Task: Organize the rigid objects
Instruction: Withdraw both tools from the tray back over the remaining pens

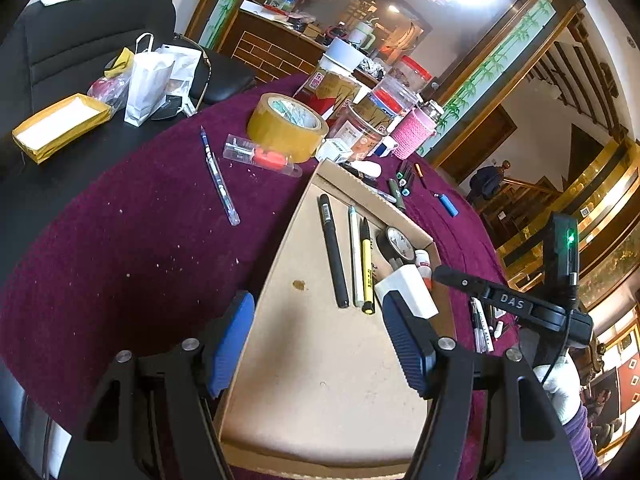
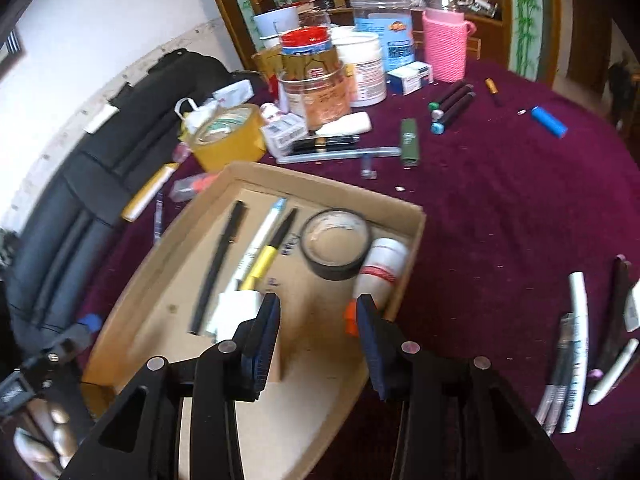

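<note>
Surface under the purple cloth is still mostly unsorted; the cardboard tray holds only part of the load.

In the tray, at its far end: black tape roll, white bottle with the red band lying beside it, black pen, white pen, yellow pen, white block.

Left outside, as I read it: big tan tape roll, blue pen, packaged orange item, markers, green case, blue lighter, and a pen bunch to your right of the tray.

Your left tool is spread over the tray floor, nothing in it. Right tool is partly spread and empty too, just above the bottle's orange cap.

Call it under halfway.
</note>
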Tool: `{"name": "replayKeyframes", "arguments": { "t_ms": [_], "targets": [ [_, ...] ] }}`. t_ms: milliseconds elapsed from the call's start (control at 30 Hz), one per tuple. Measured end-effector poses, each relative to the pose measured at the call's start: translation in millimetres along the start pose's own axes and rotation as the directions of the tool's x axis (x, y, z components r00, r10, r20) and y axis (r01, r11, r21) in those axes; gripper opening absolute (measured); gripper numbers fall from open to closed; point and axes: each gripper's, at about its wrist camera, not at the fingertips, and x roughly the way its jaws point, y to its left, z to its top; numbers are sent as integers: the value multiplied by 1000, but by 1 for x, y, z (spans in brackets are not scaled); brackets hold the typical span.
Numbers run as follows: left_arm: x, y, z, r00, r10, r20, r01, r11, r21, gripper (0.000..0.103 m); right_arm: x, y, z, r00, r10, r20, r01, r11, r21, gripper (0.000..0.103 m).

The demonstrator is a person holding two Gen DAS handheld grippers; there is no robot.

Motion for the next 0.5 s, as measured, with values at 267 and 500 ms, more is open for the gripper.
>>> {"name": "replayKeyframes", "arguments": {
  "t_ms": [267, 500],
  "targets": [
    [-5, -7, -7, 1000, 0, 8, 0, 1000, 10, 67, -13, 20, -6, 970, 241, 35, -241, 971, -5, 51],
    [-8, -21, -14, 1000, 20, 15, -21, 999, 45, 67, 5, 37, -13, 998, -51, 48, 57, 991, -119, 59]
  ]
}}
